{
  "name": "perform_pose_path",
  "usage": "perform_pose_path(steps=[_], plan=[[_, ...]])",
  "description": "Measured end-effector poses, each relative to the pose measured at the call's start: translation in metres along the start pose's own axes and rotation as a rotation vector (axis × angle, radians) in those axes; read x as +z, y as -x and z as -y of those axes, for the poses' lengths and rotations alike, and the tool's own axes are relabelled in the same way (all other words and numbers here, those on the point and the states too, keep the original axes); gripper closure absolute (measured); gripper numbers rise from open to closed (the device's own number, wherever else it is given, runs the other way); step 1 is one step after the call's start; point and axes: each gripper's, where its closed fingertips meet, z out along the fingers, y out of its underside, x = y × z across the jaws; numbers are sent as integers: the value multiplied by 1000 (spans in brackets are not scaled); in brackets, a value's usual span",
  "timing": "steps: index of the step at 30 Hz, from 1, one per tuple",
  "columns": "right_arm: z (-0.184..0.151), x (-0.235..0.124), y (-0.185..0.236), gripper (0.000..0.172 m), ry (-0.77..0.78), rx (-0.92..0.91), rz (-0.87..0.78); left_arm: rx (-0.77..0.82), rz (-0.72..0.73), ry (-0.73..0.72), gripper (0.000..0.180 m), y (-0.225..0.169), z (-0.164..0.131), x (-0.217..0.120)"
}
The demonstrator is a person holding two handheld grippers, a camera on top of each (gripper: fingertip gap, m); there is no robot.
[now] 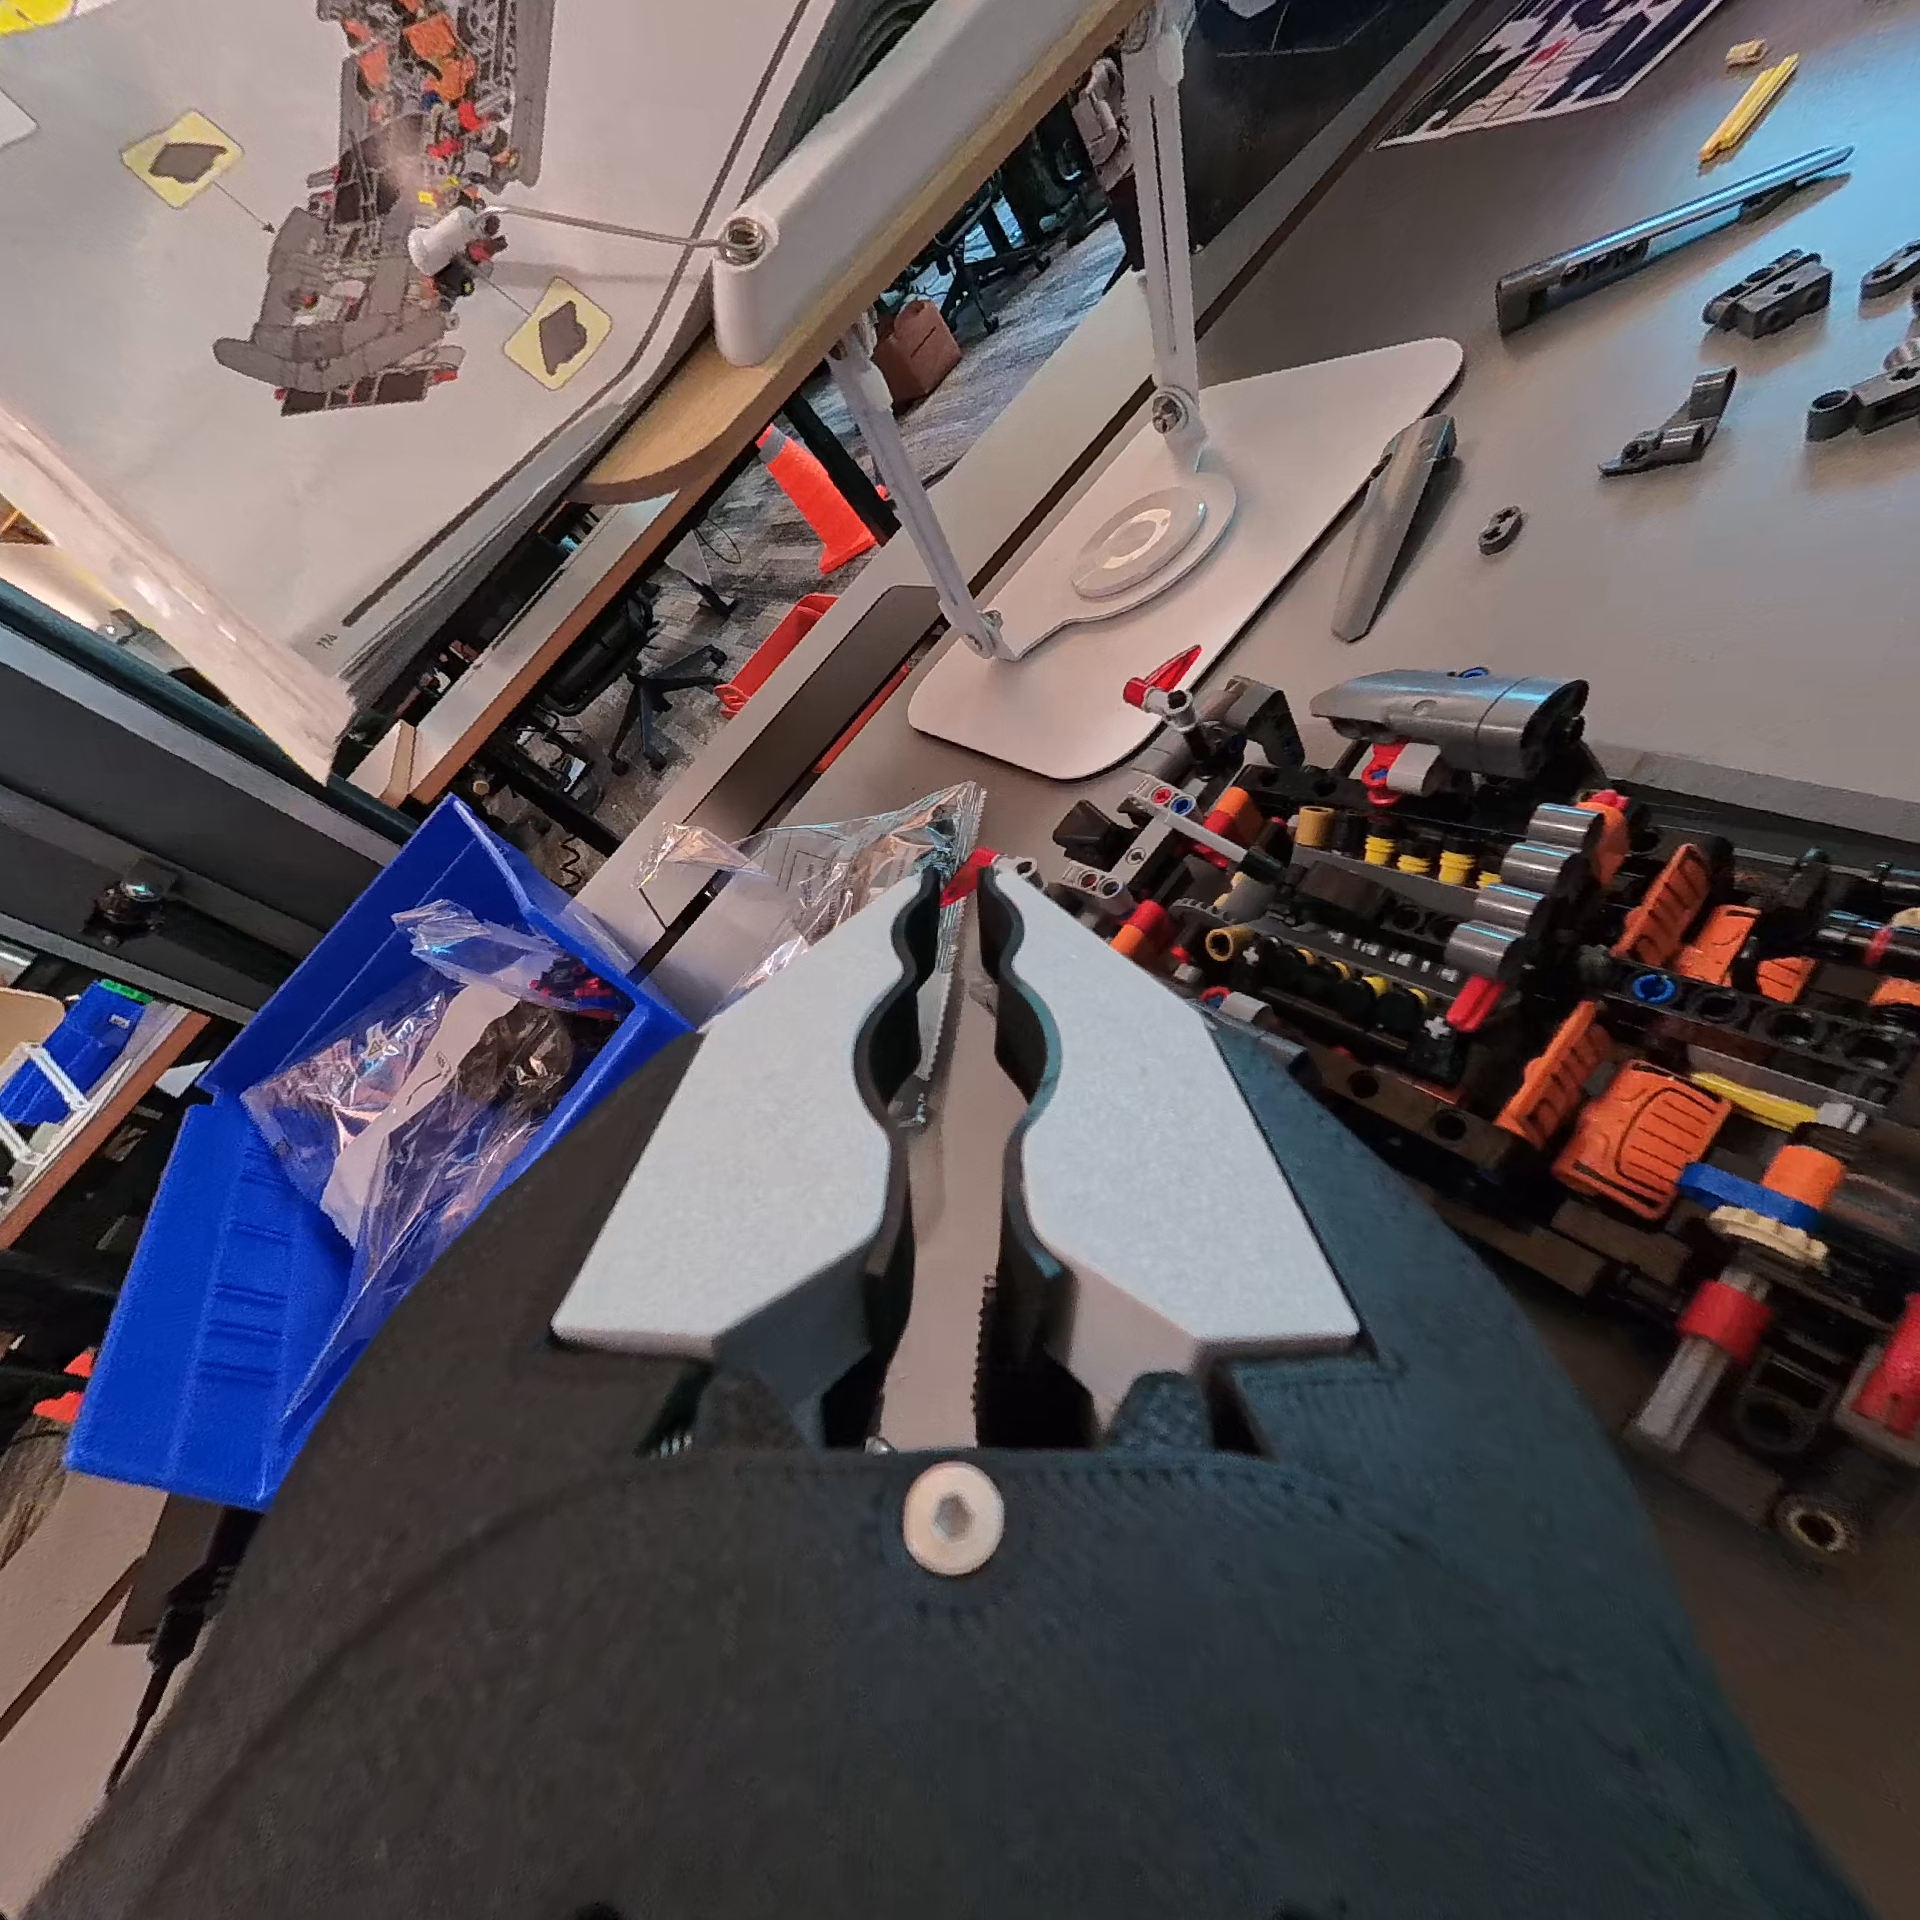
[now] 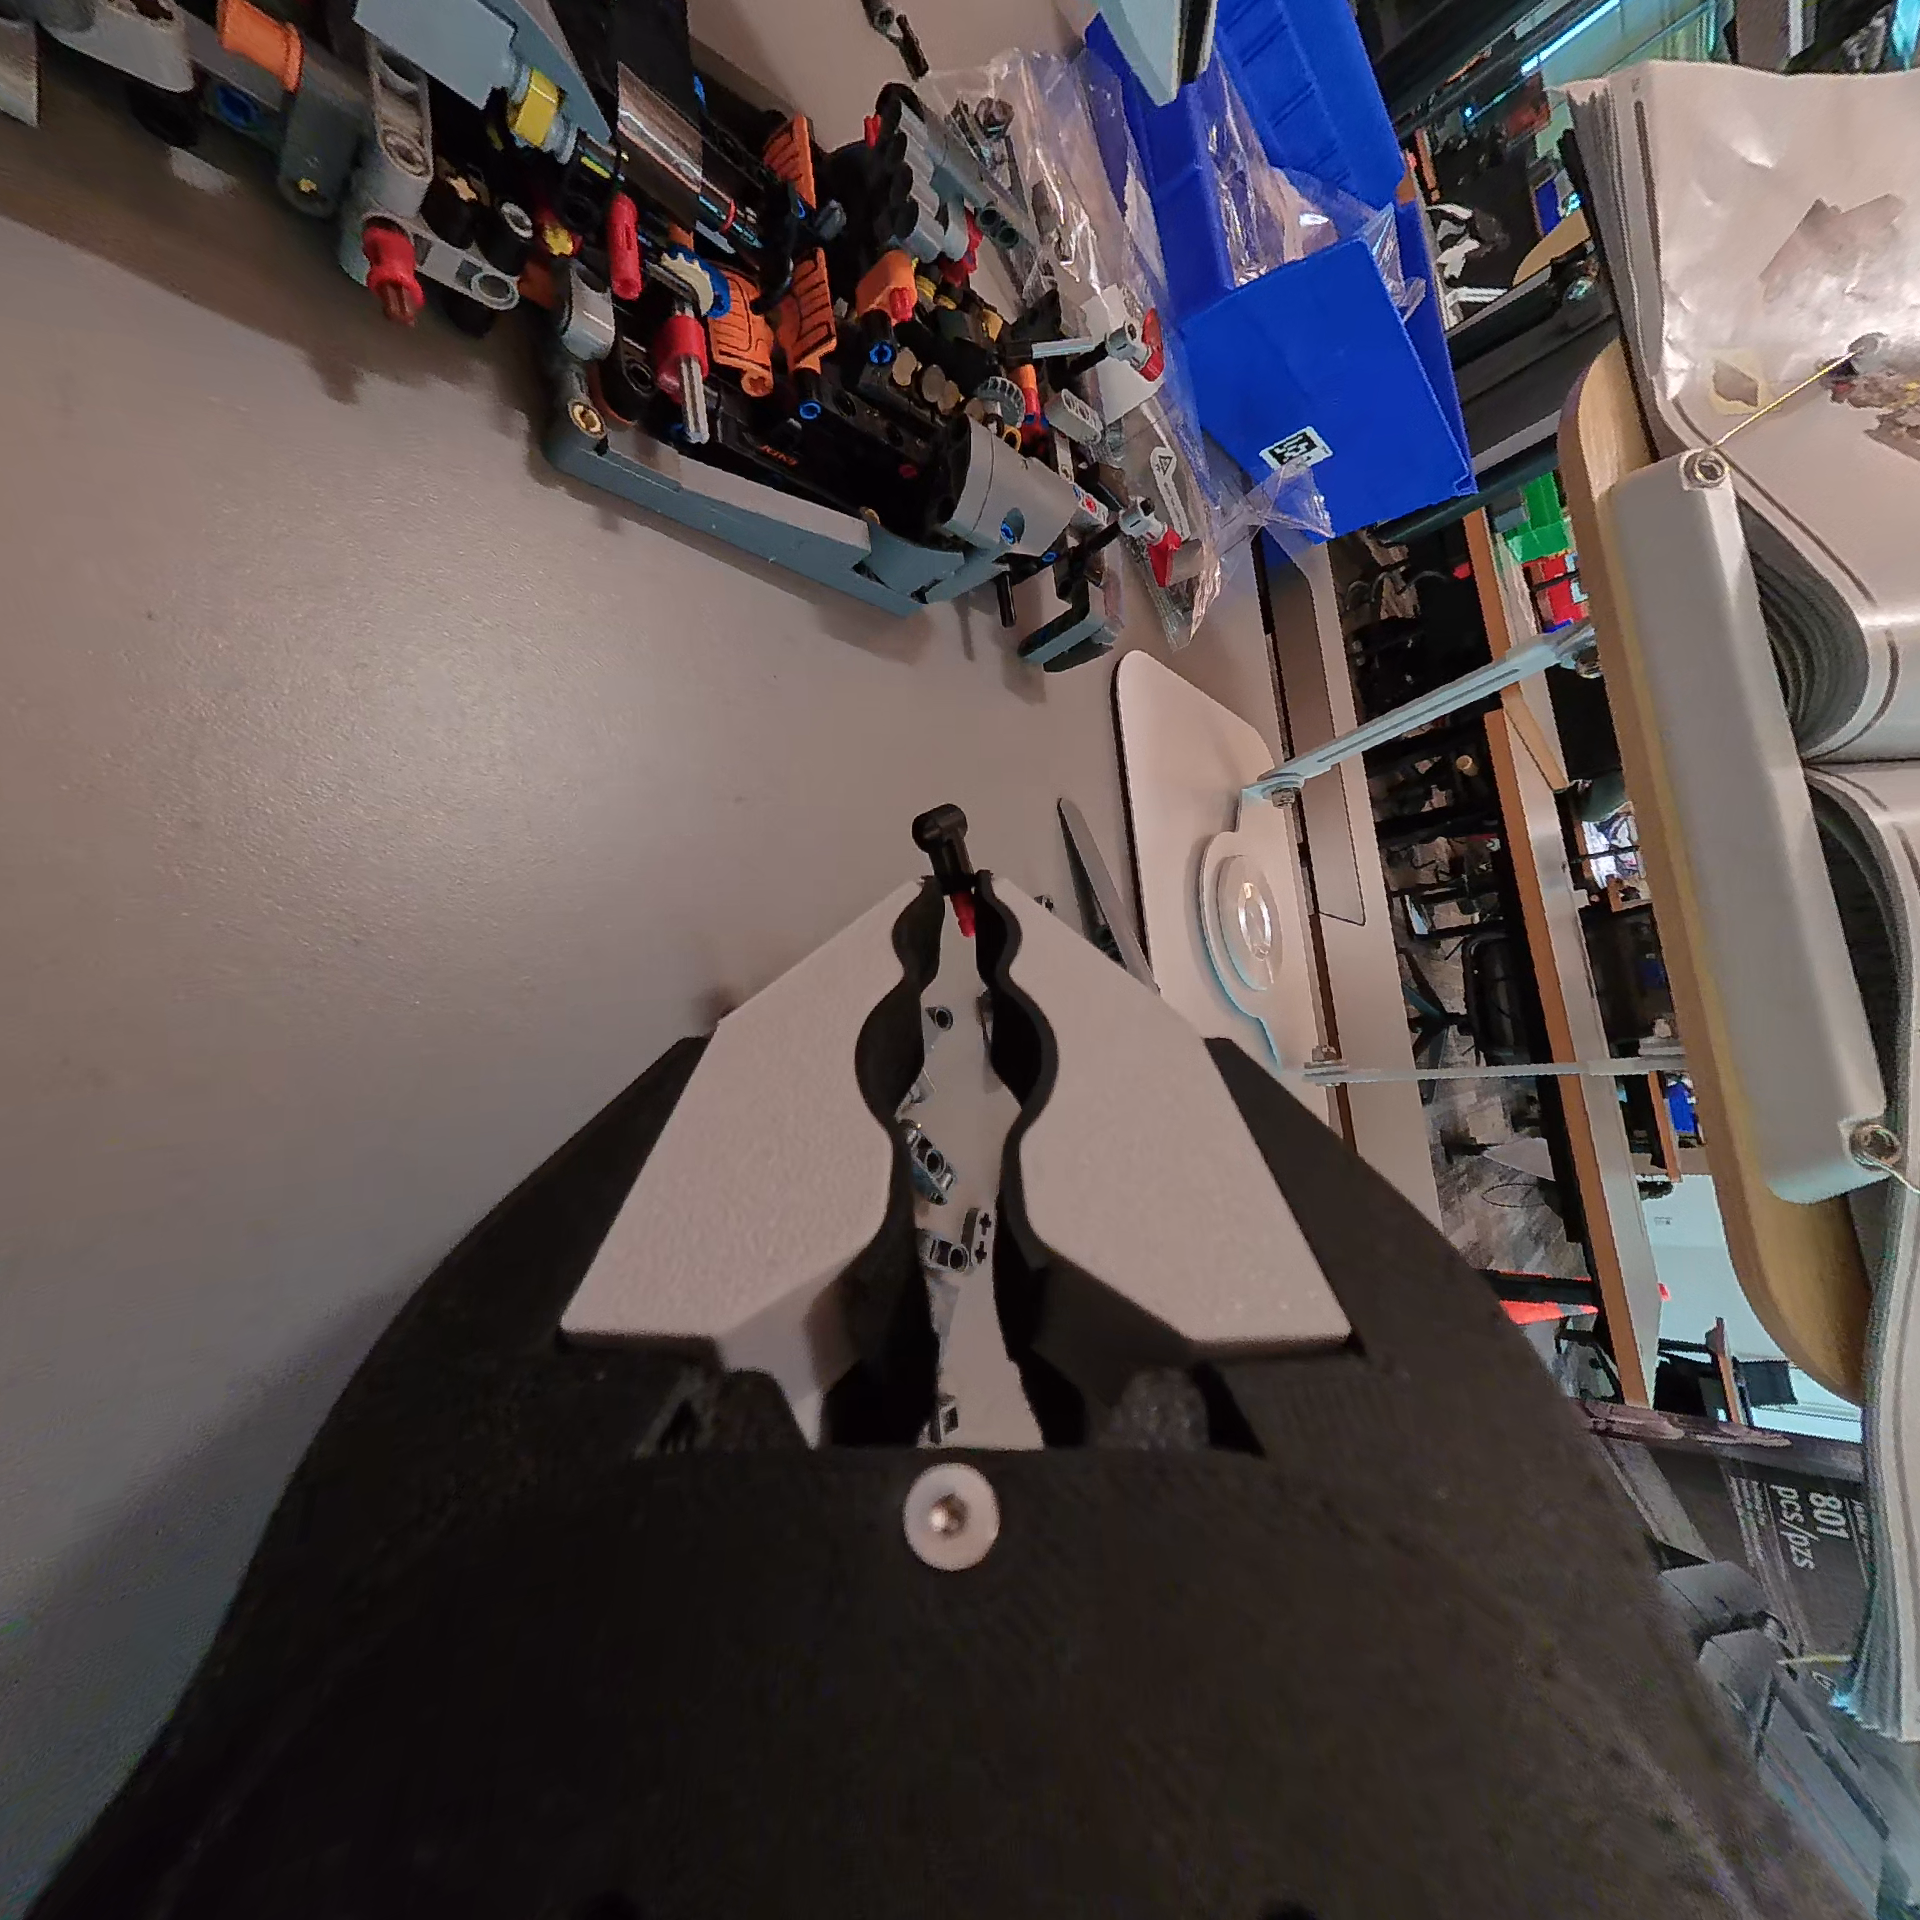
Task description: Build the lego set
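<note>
Between the right gripper's (image 2: 957, 890) fingertips a small black connector with a red pin end (image 2: 948, 847) is pinched, its black head poking out over the bare grey table (image 2: 416, 727). Across at the left gripper (image 1: 961, 878), the fingers are nearly together, nipping a small red piece (image 1: 968, 864) at their tips, with a clear plastic bag (image 1: 821, 862) just beside. Farther off lie the partly built brick model (image 1: 1507, 935), the blue bin (image 1: 343, 1039) holding bagged parts, the white stand base (image 1: 1195, 582), and loose dark pieces (image 1: 1766, 301).

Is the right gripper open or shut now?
Shut: the right gripper clamps a small black-and-red pin at its fingertips.
</note>
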Motion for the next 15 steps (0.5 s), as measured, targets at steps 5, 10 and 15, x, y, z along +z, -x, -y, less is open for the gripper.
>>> perform_pose_path(steps=[5,10,15], plan=[[0,1,1,169,-2,-4,2,-3,4,-3,175,2,0,-1],[3,1,2,169,-13,-7,2,-1,-2,1,175,0,-1,0],[6,0,3,169,-26,-16,-7,-1,-2,-4,175,1,1,0]])
